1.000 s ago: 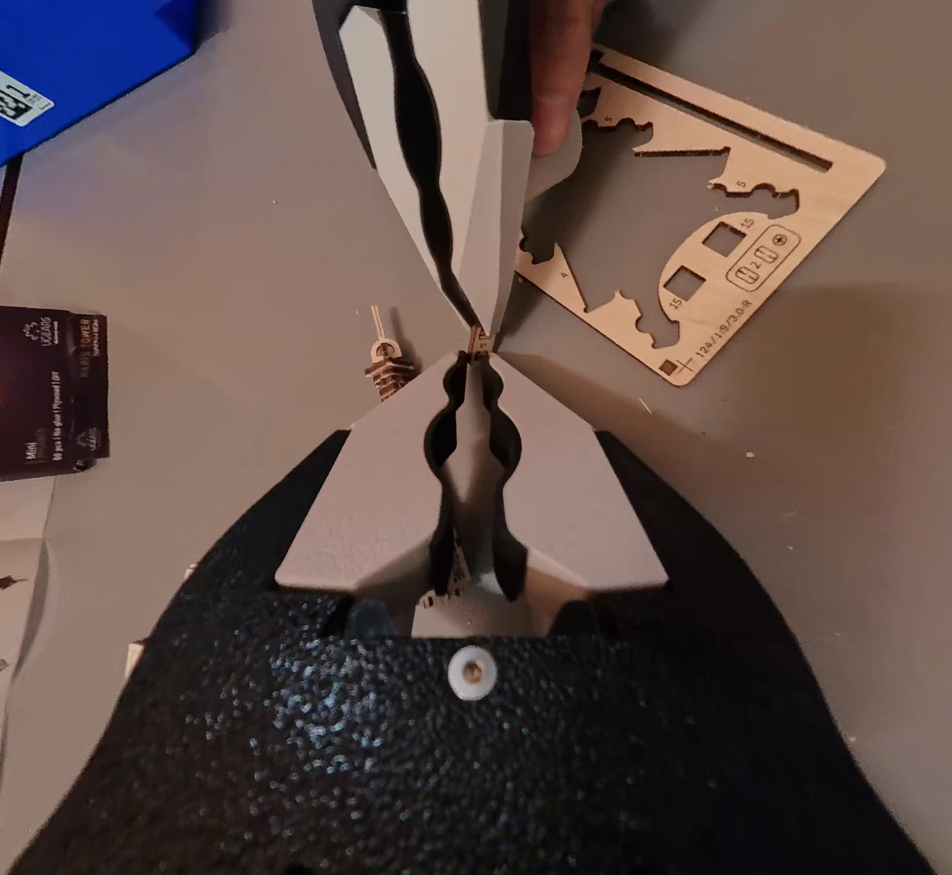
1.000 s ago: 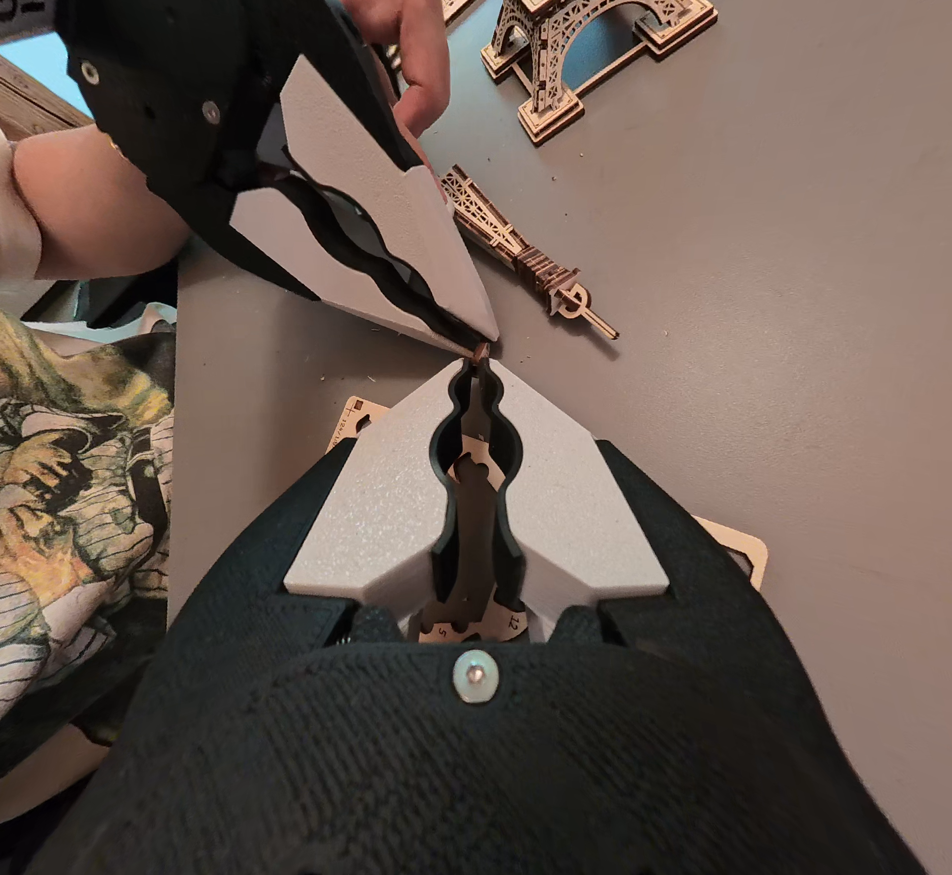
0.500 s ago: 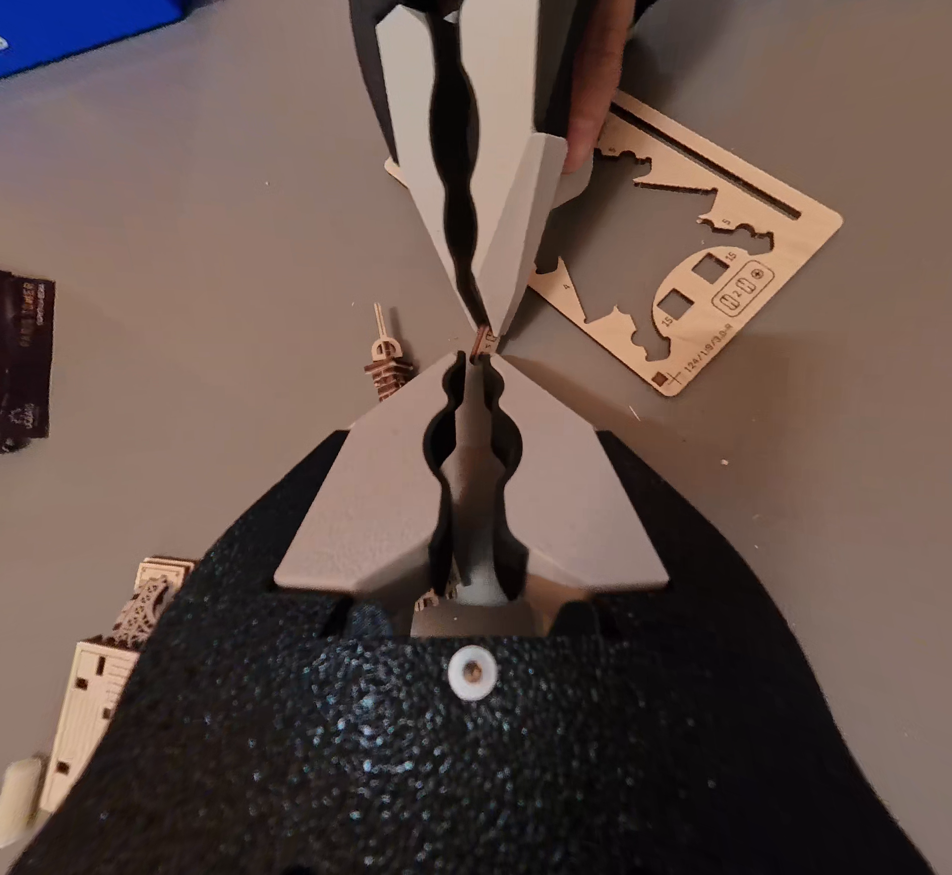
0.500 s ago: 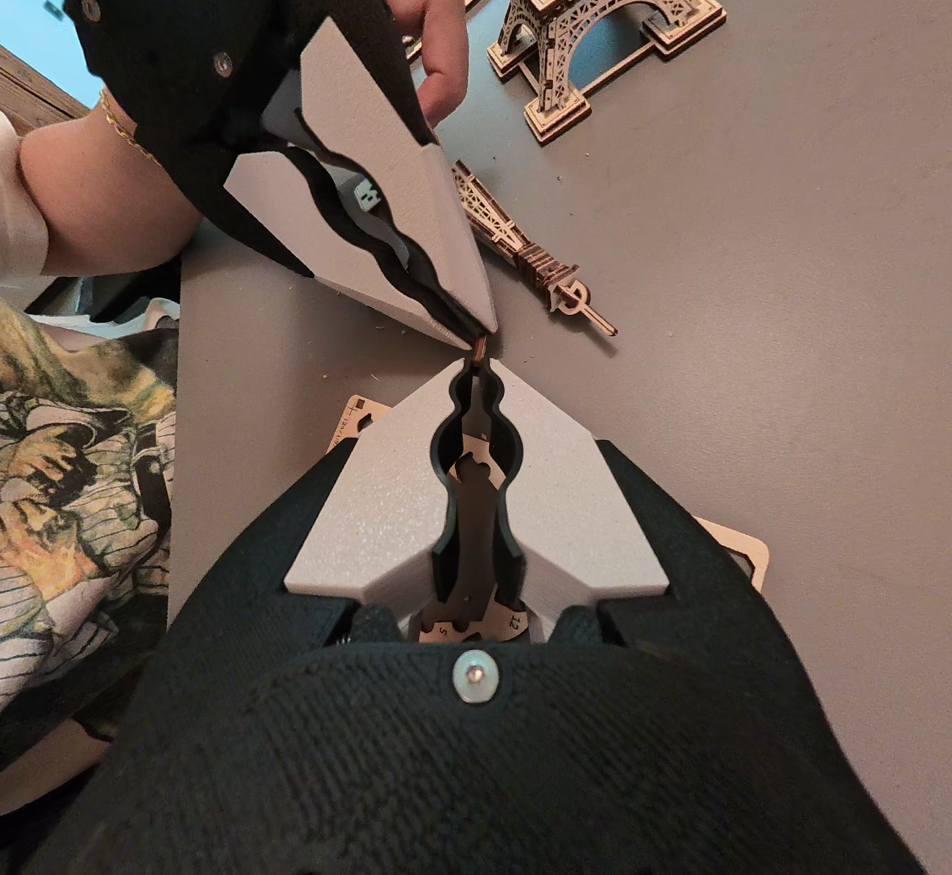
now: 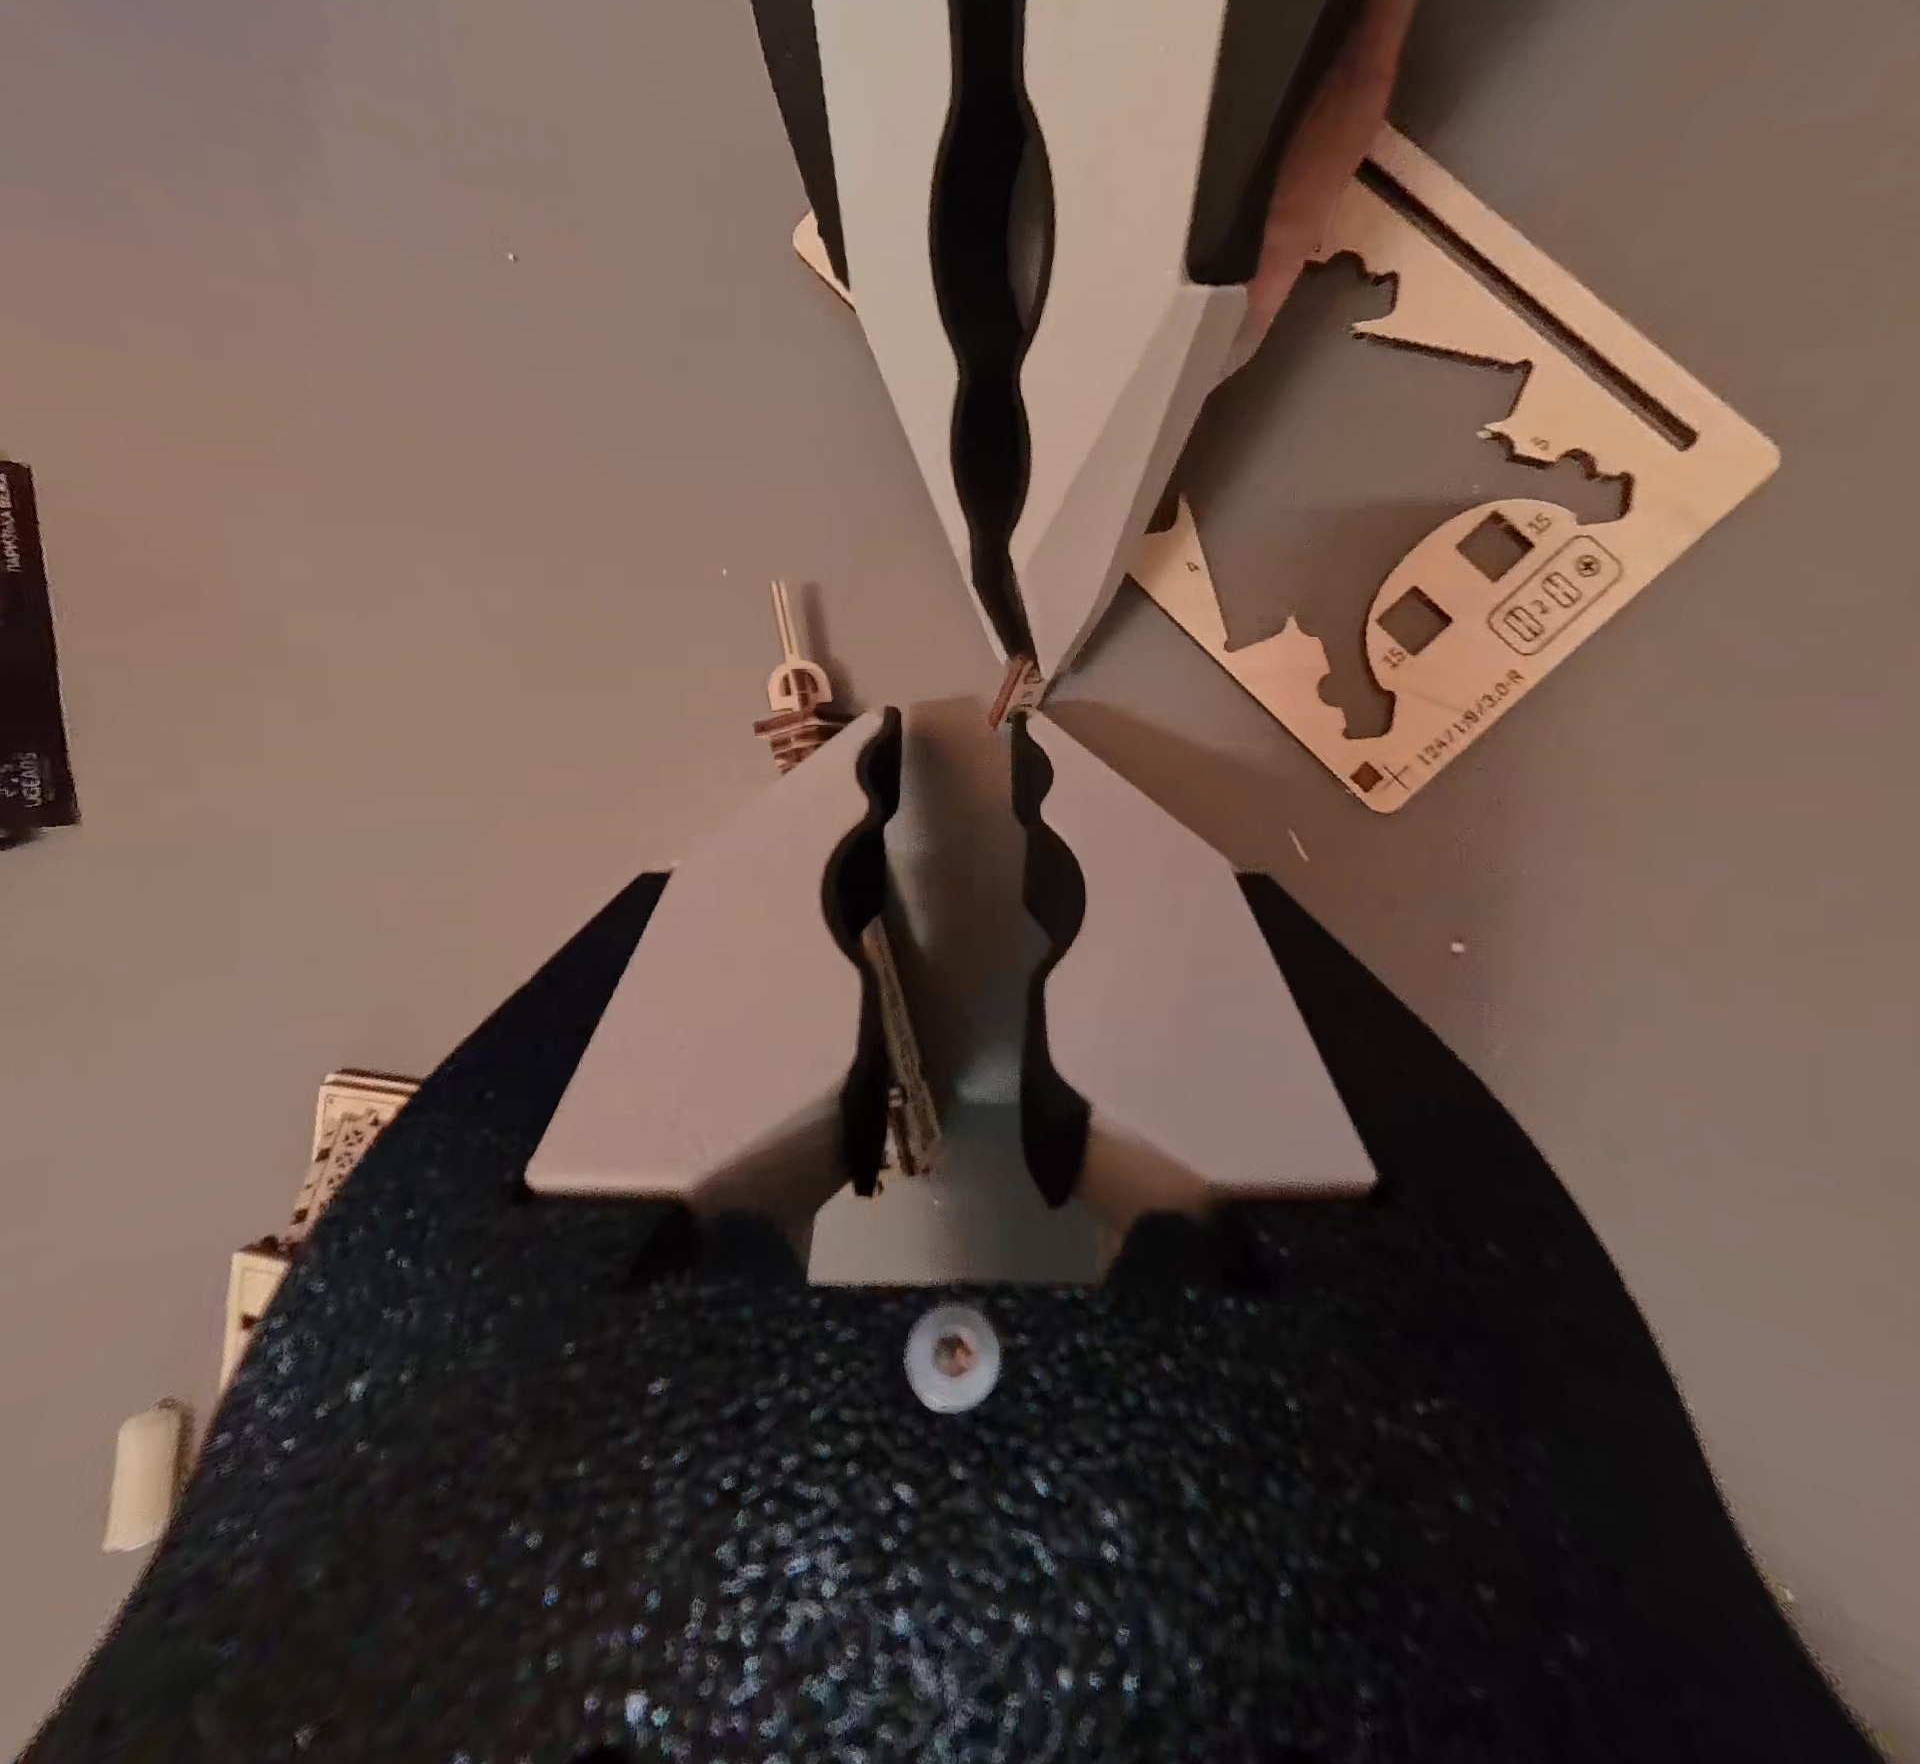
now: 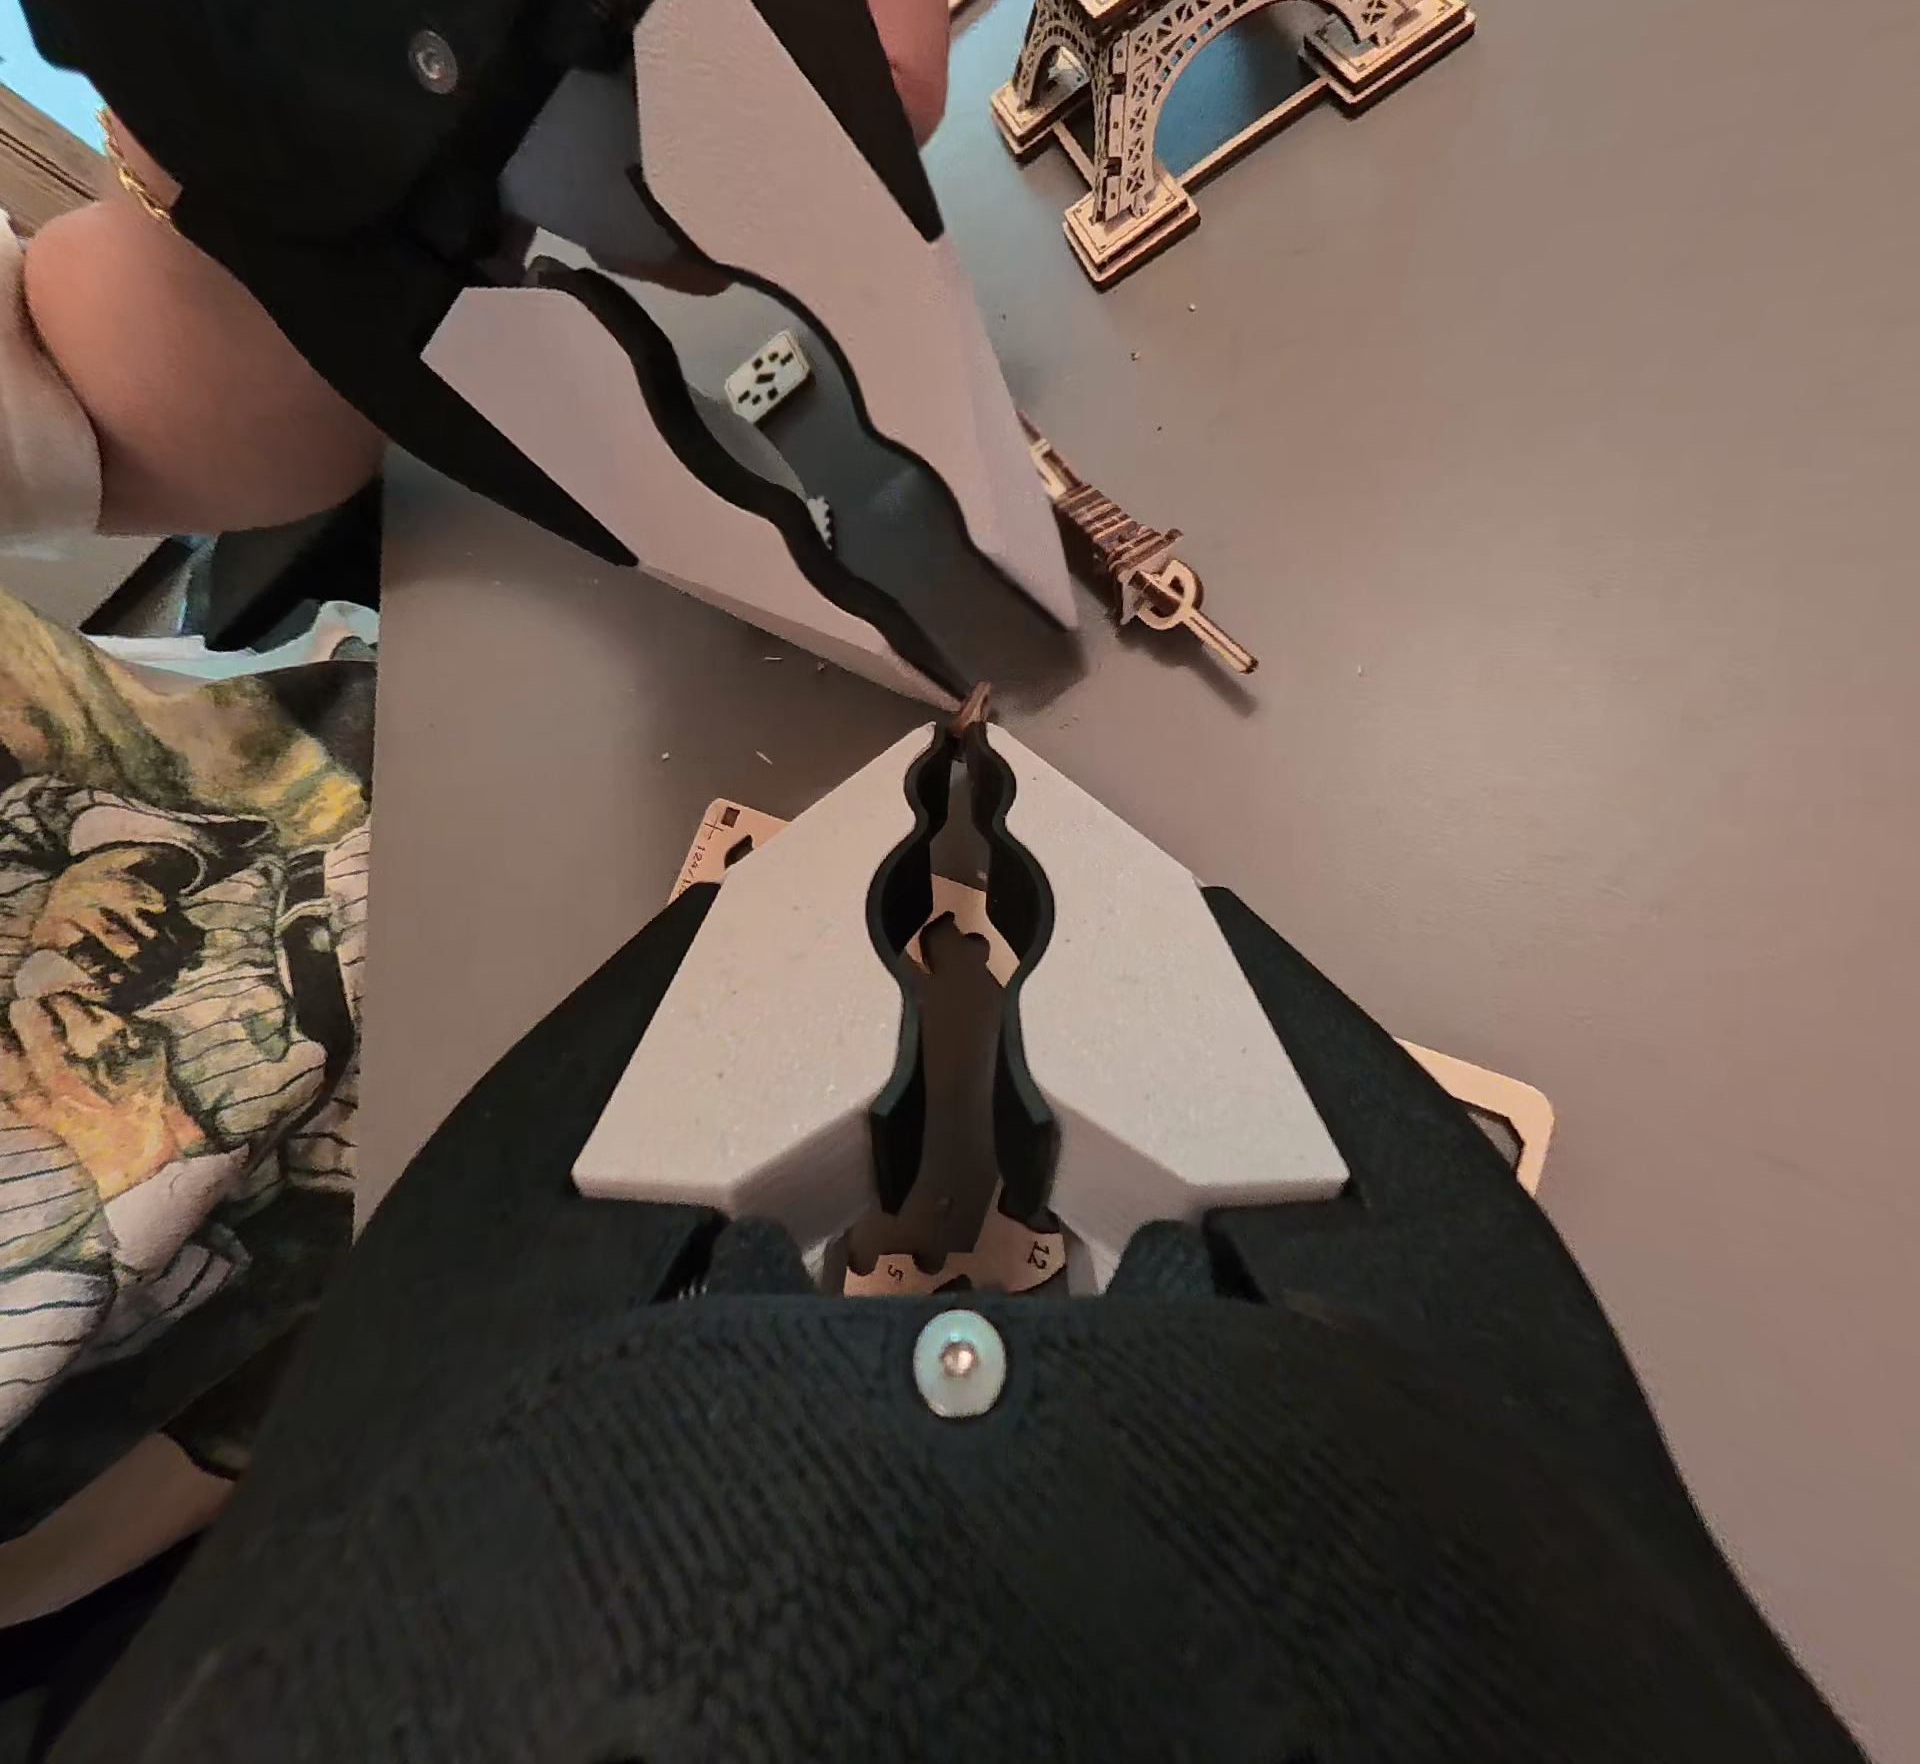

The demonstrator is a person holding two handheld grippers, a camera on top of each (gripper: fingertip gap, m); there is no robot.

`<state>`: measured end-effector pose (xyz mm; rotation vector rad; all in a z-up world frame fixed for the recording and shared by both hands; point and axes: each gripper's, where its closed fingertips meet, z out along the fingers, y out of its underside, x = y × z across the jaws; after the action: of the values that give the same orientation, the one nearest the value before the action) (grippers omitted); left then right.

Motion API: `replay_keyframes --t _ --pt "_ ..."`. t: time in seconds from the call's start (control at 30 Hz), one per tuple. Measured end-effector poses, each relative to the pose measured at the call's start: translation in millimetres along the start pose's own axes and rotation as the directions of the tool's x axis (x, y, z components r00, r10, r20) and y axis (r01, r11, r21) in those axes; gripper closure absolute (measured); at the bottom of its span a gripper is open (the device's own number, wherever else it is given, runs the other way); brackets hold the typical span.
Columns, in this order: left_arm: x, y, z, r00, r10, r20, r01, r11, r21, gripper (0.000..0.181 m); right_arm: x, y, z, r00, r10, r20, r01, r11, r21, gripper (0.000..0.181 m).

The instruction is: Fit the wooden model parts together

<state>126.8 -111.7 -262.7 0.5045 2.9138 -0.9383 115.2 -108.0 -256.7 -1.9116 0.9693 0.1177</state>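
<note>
Grippers meet tip to tip: right gripper (image 6: 961,743) pinches small wooden piece (image 6: 974,708) (left gripper (image 5: 951,725) released).

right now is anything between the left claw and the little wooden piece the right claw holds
Nothing visible does. The left claw is open, with the small wooden piece right at its tip, pinched in the shut right claw. The tower spire lies on the table off to the side, out of the gap.
</note>
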Motion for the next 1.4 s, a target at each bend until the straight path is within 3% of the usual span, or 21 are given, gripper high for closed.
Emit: replay_keyframes --t 0.23,0.33,0.5,0.6,0.77,1.13,1.3,1.4 --pt "18.3 0.2 3.3 0.998 0.034 -0.055 -0.031 0.998 0.054 0.164 -10.1 6.7 -2.9 0.997 -0.042 0.062 0.043 0.999 -0.027 0.18" --pt "23.6 -1.2 4.6 0.996 0.046 -0.079 -0.041 0.997 0.065 0.175 -10.8 6.7 -3.2 0.997 -0.05 0.064 0.052 0.998 -0.027 0.18" --pt "21.3 -2.5 3.2 0.999 0.025 -0.048 -0.021 0.996 0.083 0.176 -8.3 4.7 -4.8 0.998 -0.035 0.056 0.036 0.999 -0.012 0.18" --pt "22.6 -2.5 1.2 0.999 0.026 -0.041 -0.022 0.995 0.093 0.176 -4.9 -3.6 -6.4 0.995 -0.102 -0.001 0.102 0.994 0.028 0.162" --pt "21.8 -4.7 -0.2 0.999 0.028 -0.038 -0.024 0.994 0.106 0.176 -8.3 0.3 -1.5 0.973 -0.226 -0.037 0.225 0.974 -0.019 0.176" --pt "21.9 -4.5 -0.1 1.0 0.023 -0.021 -0.02 0.993 0.114 0.177 -8.8 6.3 2.6 0.977 -0.214 -0.011 0.213 0.975 -0.061 0.18" --pt "19.6 -3.9 -2.5 0.998 -0.069 -0.006 0.069 0.988 0.139 0.173 -9.6 6.7 -0.8 0.991 -0.129 0.029 0.131 0.99 -0.043 0.18" --pt "18.0 -1.3 -3.9 0.971 -0.237 0.016 0.233 0.962 0.142 0.164 -7.6 4.9 -1.9 0.997 -0.077 0.018 0.077 0.997 -0.023 0.181"
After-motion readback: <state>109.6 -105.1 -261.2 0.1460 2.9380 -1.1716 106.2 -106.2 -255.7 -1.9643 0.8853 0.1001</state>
